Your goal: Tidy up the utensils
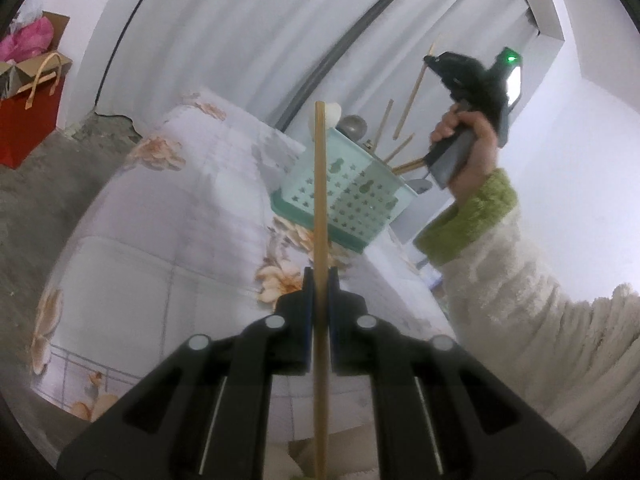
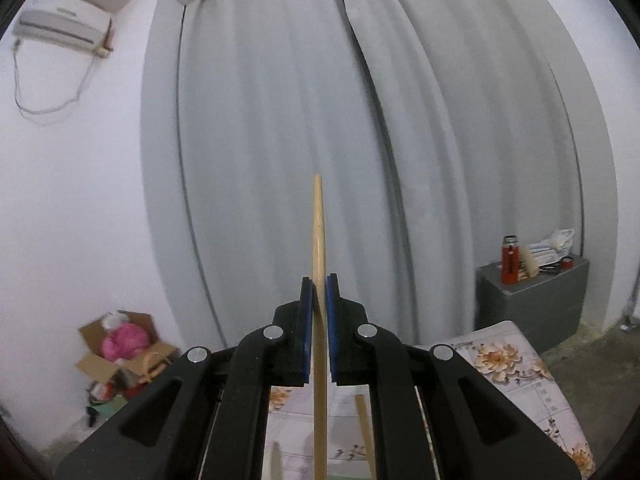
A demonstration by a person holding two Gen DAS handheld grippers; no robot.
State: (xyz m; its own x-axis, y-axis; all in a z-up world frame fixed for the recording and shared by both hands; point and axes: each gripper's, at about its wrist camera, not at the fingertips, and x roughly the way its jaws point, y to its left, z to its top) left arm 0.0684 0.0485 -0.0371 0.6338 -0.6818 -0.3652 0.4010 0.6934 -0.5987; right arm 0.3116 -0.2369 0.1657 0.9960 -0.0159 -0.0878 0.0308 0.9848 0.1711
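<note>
Chopsticks: the left gripper [image 1: 319, 280] pinches one chopstick [image 1: 320, 184], running up the middle of the frame. The right gripper [image 2: 319, 288] pinches a second one [image 2: 318, 232], pointing up mid-frame. The green basket [image 1: 344, 192], right of center, holds about four more sticks [image 1: 400, 148] and one metal spoon [image 1: 352, 126].

Both views evenly lit by soft, diffuse indoor light — no hard shadows, cool bluish cast. Strong fisheye curvature bends the curtain [image 2: 360, 140] folds; black vignette at all corners. Moderate softness throughout, worse toward the edges. One glare source: a green indicator light [image 1: 511, 57], with a blown-out white patch just beside it.
</note>
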